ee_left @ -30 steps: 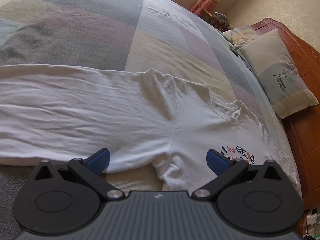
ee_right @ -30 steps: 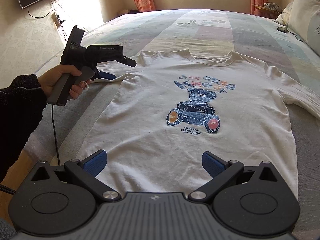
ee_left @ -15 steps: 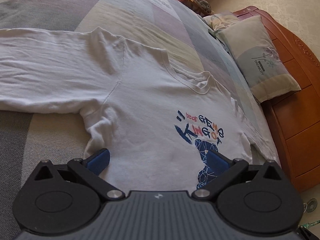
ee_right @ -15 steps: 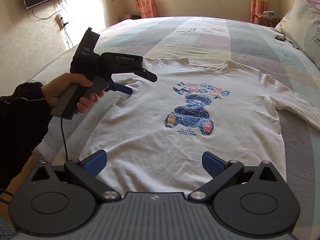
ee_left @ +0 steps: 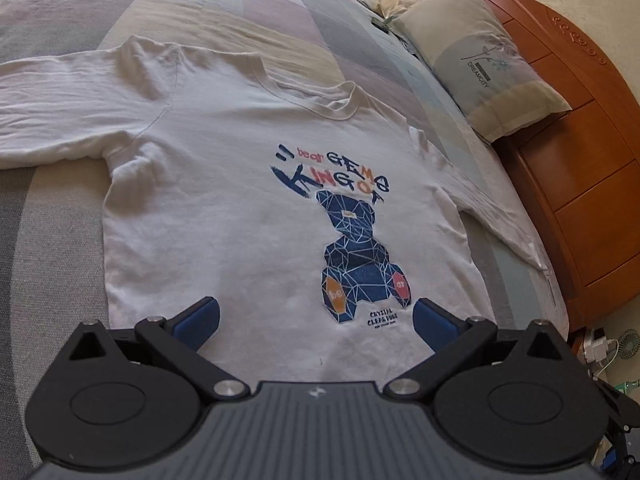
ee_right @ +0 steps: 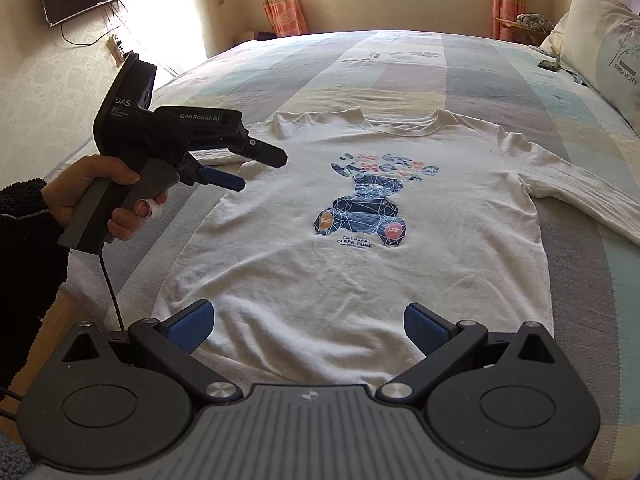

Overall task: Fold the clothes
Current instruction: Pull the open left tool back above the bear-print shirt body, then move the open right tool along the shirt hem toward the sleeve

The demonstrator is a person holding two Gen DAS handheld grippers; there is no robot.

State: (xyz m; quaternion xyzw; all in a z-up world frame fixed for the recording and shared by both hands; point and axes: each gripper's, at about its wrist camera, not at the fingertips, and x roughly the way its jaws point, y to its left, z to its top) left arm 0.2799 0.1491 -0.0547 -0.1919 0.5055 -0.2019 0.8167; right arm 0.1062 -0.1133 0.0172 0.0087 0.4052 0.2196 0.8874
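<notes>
My left claw (ee_left: 316, 320) hangs with its blue pads spread wide, gripping nothing. Spread flat under and ahead of it is the white long-sleeved cotton shirt (ee_left: 240, 208) with a blue geometric bear print (ee_left: 354, 256), front up on the pastel patchwork bedspread (ee_left: 224, 20). My right claw (ee_right: 308, 326) is also spread apart and empty, poised over the shirt's hem. Ahead-left of it, my left hand (ee_right: 92, 196) grips the other tool above the shirt's sleeve side. A cream pillow (ee_left: 484, 60) lies far ahead-right of my left claw.
</notes>
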